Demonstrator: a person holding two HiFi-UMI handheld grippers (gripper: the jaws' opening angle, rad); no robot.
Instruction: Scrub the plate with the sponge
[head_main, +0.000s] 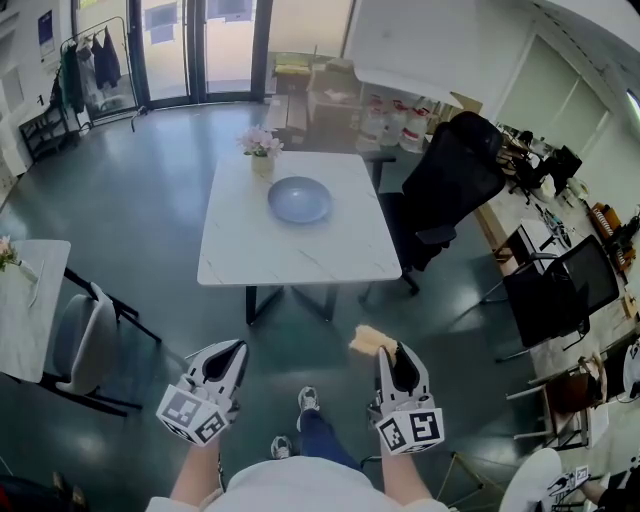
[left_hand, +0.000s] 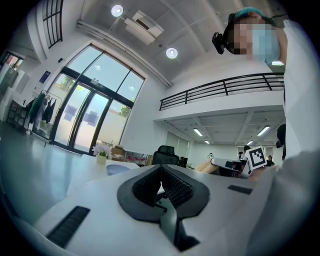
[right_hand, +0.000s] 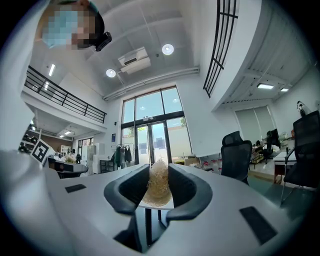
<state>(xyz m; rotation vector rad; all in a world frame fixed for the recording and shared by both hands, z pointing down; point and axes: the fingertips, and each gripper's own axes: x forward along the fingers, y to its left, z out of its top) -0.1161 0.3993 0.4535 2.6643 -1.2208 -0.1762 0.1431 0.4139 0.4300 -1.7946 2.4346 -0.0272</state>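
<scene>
A pale blue plate (head_main: 299, 199) lies on the white marble table (head_main: 300, 250) ahead of me, near a small vase of pink flowers (head_main: 261, 150). My right gripper (head_main: 388, 352) is shut on a yellowish sponge (head_main: 371, 340), which sticks out in front of the jaws; in the right gripper view the sponge (right_hand: 159, 185) sits pinched between both pads. My left gripper (head_main: 233, 356) is shut with nothing in it, and its closed jaws (left_hand: 161, 182) point level toward the table. Both grippers hang over the floor, well short of the table's near edge.
A black office chair (head_main: 450, 180) stands at the table's right side. A second white table (head_main: 25, 300) with a grey chair (head_main: 85, 345) is at the left. Desks and chairs line the right wall. Boxes and bottles sit beyond the table.
</scene>
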